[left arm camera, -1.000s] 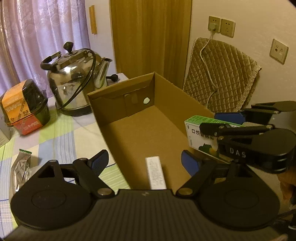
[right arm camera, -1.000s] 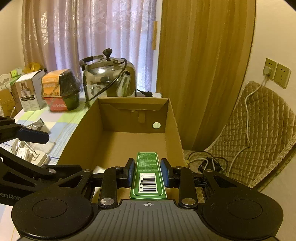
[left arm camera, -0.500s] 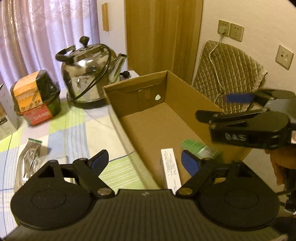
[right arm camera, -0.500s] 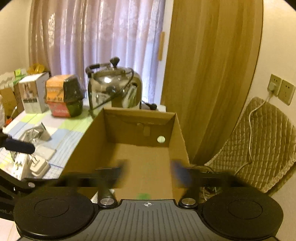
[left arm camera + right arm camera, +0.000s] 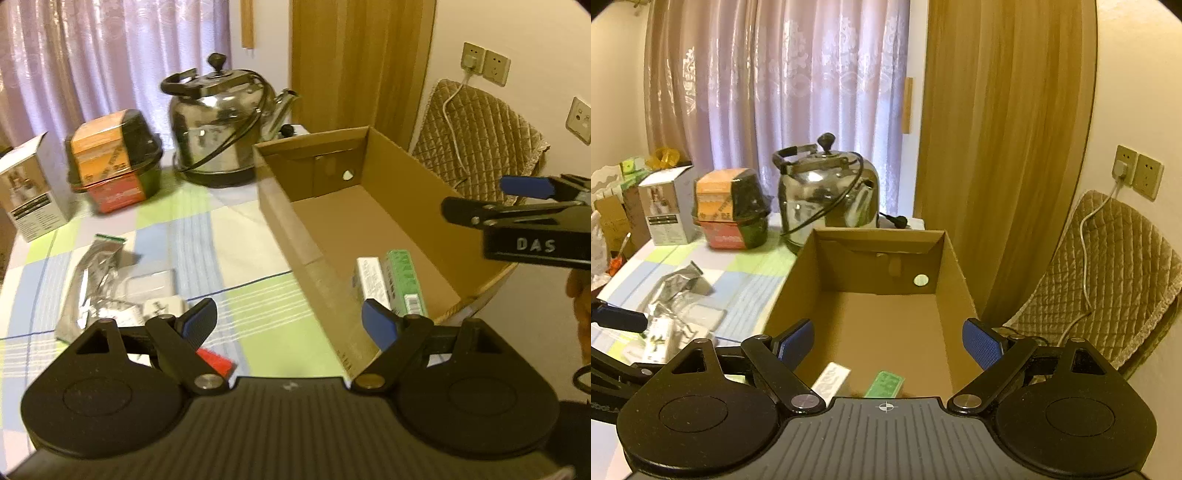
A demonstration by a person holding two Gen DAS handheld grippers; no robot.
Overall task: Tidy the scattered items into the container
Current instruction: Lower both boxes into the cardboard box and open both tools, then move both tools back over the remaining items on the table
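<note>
Red item [image 5: 214, 360] under left view only.

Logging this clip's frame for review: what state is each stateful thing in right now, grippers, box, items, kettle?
left gripper: open, empty, over the table.
right gripper: open, empty, above the box.
cardboard box: open-topped, upright.
green carton: lying flat inside the box.
white carton: lying flat beside it, in the box.
silver pouch: lying on the table, outside the box.
kettle: lid on, cord draped over it.

two cartons [image 5: 388, 282] in box [image 5: 413, 177] | kettle [image 5: 221, 133] behind — packets [image 5: 96, 273] left
</note>
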